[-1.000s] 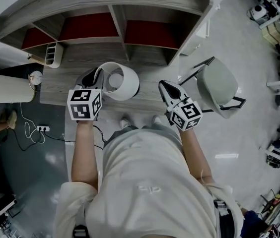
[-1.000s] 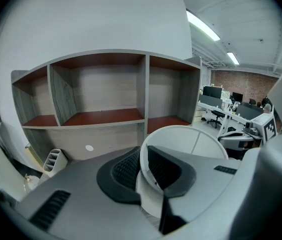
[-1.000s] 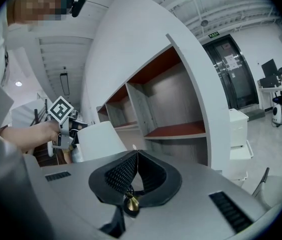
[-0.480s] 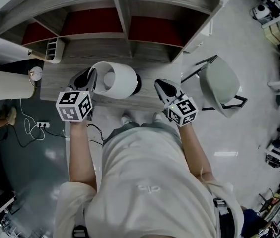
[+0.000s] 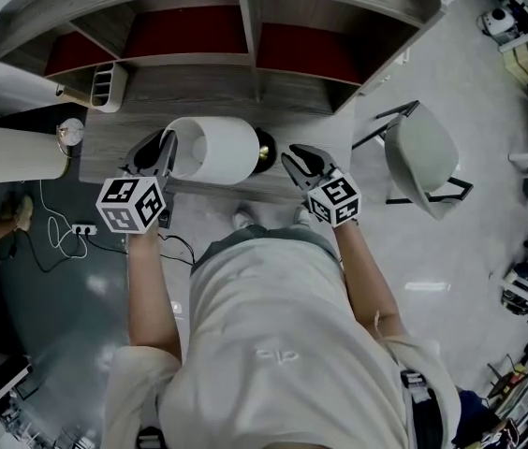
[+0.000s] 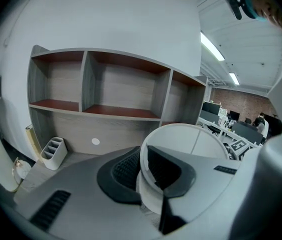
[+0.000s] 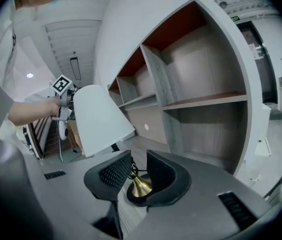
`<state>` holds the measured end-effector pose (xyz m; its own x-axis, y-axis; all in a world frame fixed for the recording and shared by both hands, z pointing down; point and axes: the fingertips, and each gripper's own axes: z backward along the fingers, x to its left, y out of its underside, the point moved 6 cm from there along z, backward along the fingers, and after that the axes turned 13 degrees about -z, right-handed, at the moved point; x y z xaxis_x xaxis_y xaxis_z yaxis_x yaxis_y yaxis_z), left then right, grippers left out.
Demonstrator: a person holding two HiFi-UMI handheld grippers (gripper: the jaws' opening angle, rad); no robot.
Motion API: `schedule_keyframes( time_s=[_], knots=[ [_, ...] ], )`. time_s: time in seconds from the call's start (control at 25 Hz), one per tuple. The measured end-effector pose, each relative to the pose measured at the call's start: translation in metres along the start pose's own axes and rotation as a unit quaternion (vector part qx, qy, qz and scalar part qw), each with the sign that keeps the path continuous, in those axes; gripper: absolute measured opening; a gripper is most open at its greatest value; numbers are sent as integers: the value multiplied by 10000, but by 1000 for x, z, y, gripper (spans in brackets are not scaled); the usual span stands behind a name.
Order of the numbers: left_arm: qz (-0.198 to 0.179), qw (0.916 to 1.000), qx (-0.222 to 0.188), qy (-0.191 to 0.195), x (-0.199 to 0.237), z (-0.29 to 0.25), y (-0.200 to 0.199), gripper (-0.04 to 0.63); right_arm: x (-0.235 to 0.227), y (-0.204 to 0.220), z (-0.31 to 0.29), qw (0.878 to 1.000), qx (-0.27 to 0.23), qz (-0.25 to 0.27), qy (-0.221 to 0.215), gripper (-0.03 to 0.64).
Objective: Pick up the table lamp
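Observation:
The table lamp leans over to the left on the grey desk. Its white shade points left, and its black base with a brass neck is at the right. My left gripper is shut on the shade's rim, one jaw inside and one outside. My right gripper has just been opening. It stands open just short of the base, and the brass neck shows through the gap beyond its jaws, not touching them.
A grey shelf unit with red-lined compartments rises behind the desk. A white pen holder stands at the back left. A grey chair is to the right, and a power strip with cables lies on the floor at the left.
The lamp has tipped over to the left, so the shade's mouth no longer faces up and the base now shows. My left gripper drew left with the rim. My right gripper closed in on the base.

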<state>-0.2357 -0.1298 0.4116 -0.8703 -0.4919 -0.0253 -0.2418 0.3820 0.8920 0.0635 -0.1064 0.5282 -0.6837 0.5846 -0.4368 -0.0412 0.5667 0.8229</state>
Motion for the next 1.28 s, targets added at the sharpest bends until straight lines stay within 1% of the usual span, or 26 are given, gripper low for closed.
schedule_keyframes(
  time_s=[0.16, 0.32, 0.48, 0.72, 0.92, 1.0, 1.08, 1.16, 1.28],
  knots=[
    [186, 9998, -48, 35, 17, 7, 13, 58, 9, 16, -29, 9987, 255, 379, -213, 138],
    [362, 9991, -181, 131, 33, 15, 25, 58, 15, 33, -58, 9956, 571, 698, -272, 161],
    [496, 9984, -236, 157, 46, 22, 36, 58, 17, 48, -86, 9900, 952, 995, -295, 203],
    [645, 9972, -300, 233, 64, 27, 51, 57, 27, 59, -124, 9801, 1374, 1332, -536, 256],
    [754, 9968, -199, 152, 82, 31, 66, 55, 37, 65, -154, 9704, 1625, 1665, -650, 265],
    [793, 9967, -137, 94, 87, 32, 72, 36, 40, 67, -163, 9648, 1773, 1829, -652, 267],
    [815, 9964, -179, 126, 91, 35, 78, 34, 44, 69, -172, 9600, 1844, 1994, -676, 267],
    [960, 9949, -263, 143, 96, 36, 84, 32, 45, 71, -181, 9582, 1849, 2064, -704, 267],
    [1235, 9920, -275, 33, 105, 37, 92, 32, 47, 71, -191, 9546, 1902, 2191, -668, 265]
  ],
)
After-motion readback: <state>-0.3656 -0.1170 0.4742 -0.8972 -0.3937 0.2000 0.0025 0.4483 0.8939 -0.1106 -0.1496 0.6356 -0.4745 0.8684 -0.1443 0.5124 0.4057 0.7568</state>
